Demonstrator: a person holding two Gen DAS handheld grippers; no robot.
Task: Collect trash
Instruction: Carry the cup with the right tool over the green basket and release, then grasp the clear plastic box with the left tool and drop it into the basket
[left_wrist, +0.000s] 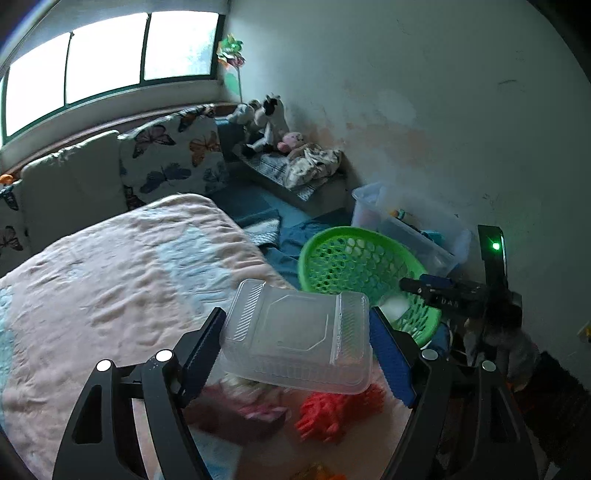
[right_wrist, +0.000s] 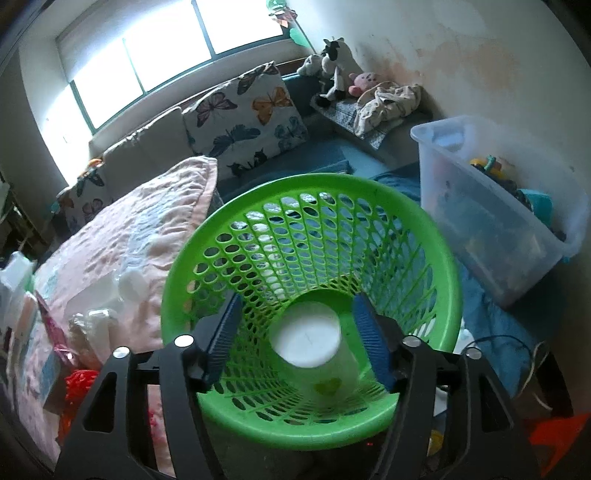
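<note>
My left gripper (left_wrist: 295, 347) is shut on a clear plastic food container (left_wrist: 295, 339) and holds it above the pink bed cover, left of the green mesh basket (left_wrist: 354, 258). My right gripper (right_wrist: 299, 332) is open over the mouth of the green basket (right_wrist: 314, 206). A white paper cup (right_wrist: 314, 347) with a green heart lies inside the basket between the fingers, not gripped. More trash lies on the bed: a red plastic piece (left_wrist: 332, 413), a pink wrapper (left_wrist: 258, 410), white wrappers (right_wrist: 96, 317).
A pink quilt (left_wrist: 110, 266) covers the bed. A clear storage bin (right_wrist: 491, 206) with toys stands right of the basket by the wall. Butterfly cushions (left_wrist: 173, 155) and stuffed toys (left_wrist: 266, 122) line the window side. The right gripper's body (left_wrist: 461, 291) shows beside the basket.
</note>
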